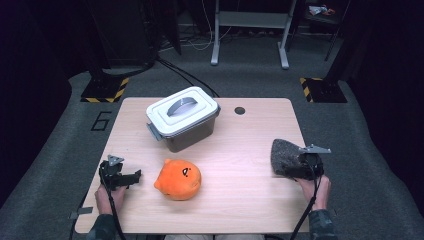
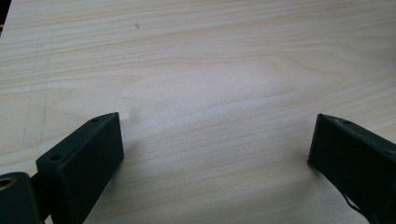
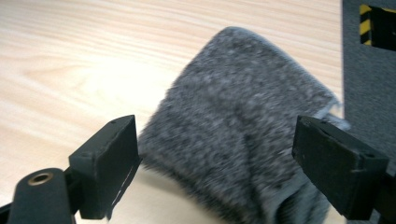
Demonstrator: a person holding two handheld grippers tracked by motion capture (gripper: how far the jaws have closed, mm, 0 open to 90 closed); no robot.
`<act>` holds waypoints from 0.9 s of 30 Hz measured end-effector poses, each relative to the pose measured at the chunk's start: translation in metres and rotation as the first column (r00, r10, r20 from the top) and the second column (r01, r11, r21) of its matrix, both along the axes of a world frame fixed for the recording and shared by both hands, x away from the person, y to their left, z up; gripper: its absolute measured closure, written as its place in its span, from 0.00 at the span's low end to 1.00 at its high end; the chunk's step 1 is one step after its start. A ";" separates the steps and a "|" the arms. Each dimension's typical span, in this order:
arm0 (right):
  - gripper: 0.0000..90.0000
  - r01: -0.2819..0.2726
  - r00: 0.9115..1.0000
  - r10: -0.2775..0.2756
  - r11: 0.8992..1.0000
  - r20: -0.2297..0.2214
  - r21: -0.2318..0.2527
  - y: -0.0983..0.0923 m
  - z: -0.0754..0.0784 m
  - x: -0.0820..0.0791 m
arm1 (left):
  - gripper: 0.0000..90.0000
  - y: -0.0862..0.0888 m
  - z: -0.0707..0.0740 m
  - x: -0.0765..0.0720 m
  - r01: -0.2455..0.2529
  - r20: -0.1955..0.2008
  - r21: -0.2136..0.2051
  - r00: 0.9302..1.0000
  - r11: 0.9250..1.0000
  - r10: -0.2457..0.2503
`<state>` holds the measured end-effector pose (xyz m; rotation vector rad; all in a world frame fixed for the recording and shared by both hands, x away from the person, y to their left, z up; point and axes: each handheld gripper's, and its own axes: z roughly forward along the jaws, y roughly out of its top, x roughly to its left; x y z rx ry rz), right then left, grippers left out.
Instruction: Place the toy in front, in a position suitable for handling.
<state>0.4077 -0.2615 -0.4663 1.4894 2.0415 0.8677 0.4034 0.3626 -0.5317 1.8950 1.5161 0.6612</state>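
High view: above near edge, looking forward and down over whole desk (image 1: 240, 145). Gripper views: low, close, along their fingers. Right view shares grey cloth (image 3: 243, 140) with high.

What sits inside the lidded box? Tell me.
Nothing can be told: the white lid covers the grey box, handle folded flat on top. Its contents stay hidden.

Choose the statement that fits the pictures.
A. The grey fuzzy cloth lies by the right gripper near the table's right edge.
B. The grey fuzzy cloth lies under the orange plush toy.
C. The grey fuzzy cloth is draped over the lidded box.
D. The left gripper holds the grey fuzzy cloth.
A: the grey fuzzy cloth lies on the table at the right gripper, whose fingers stand apart around it.
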 end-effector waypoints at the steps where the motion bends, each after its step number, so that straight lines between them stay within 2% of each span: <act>1: 0.14 -0.002 1.000 0.002 1.000 0.006 0.004 0.003 0.000 -0.003 | 0.03 0.000 0.000 0.000 0.003 -0.005 -0.001 1.000 1.000 -0.003; 4: 0.13 -0.025 1.000 0.025 1.000 0.011 0.004 0.010 -0.003 -0.012 | 0.03 0.000 0.000 0.000 0.002 0.000 0.000 1.000 1.000 -0.002; 9: 0.11 -0.078 0.997 0.079 0.997 0.014 -0.026 0.025 -0.009 -0.031 | 0.03 0.000 0.000 0.000 0.004 -0.004 -0.003 1.000 1.000 -0.004; 11: 0.10 -0.094 0.995 0.094 0.995 0.017 -0.021 0.031 -0.013 -0.037 | 0.03 0.000 0.000 0.000 0.005 -0.004 -0.004 1.000 1.000 -0.005; 15: 0.10 -0.122 0.992 0.122 0.992 0.019 -0.007 0.044 -0.028 -0.050 | 0.03 0.001 0.000 0.001 0.007 -0.004 -0.005 1.000 1.000 -0.007; 19: 0.10 -0.162 0.987 0.162 0.987 -0.015 -0.013 0.057 -0.047 -0.057 | 0.04 -0.001 0.002 0.000 -0.010 -0.014 0.000 1.000 1.000 0.010; 21: 0.10 -0.172 0.985 0.171 0.985 -0.017 -0.009 0.060 -0.054 -0.059 | 0.07 -0.001 0.003 -0.002 -0.011 -0.013 -0.012 1.000 1.000 0.011; 24: 0.09 -0.184 0.983 0.184 0.983 -0.020 -0.007 0.063 -0.060 -0.061 | 0.07 -0.002 0.007 -0.006 -0.008 0.005 -0.056 1.000 0.998 0.009; 27: 0.09 -0.185 0.983 0.185 0.983 0.002 -0.009 0.062 -0.062 -0.060 | 0.07 -0.004 0.016 -0.010 0.014 0.024 -0.084 1.000 0.996 -0.012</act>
